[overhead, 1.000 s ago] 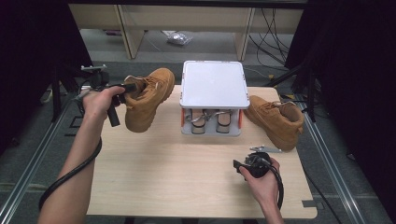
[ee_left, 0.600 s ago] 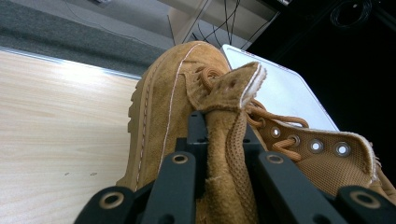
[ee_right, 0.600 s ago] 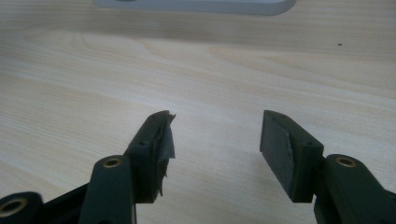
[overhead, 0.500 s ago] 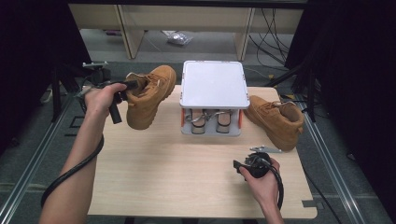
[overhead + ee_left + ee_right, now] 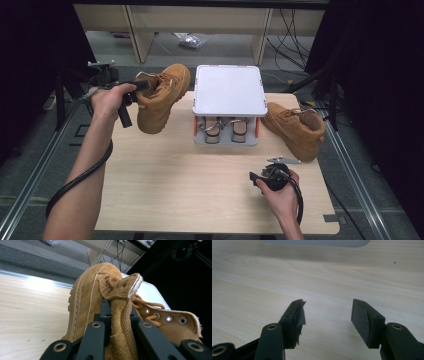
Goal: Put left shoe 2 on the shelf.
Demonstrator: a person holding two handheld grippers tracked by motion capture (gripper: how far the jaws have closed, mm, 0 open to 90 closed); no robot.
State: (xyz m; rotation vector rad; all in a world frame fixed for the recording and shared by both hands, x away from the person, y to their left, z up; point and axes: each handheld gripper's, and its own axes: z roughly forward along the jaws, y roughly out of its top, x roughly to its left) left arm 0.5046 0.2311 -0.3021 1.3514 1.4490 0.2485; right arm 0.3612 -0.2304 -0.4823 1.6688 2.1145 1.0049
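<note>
Clamped tight, the left gripper (image 5: 131, 92) pinches the collar and tongue of a tan boot (image 5: 161, 97); in the left gripper view its black jaws press on the folded suede and mesh lining of that boot (image 5: 100, 292). It hangs lifted off the wooden table (image 5: 165, 175) at the far left, toe pointing away. Right gripper (image 5: 260, 178) rests low at the near right, jaws wide apart with nothing between them above bare wood. A second boot (image 5: 295, 127) lies at the far right, beside the white-lidded rack (image 5: 230, 90).
</note>
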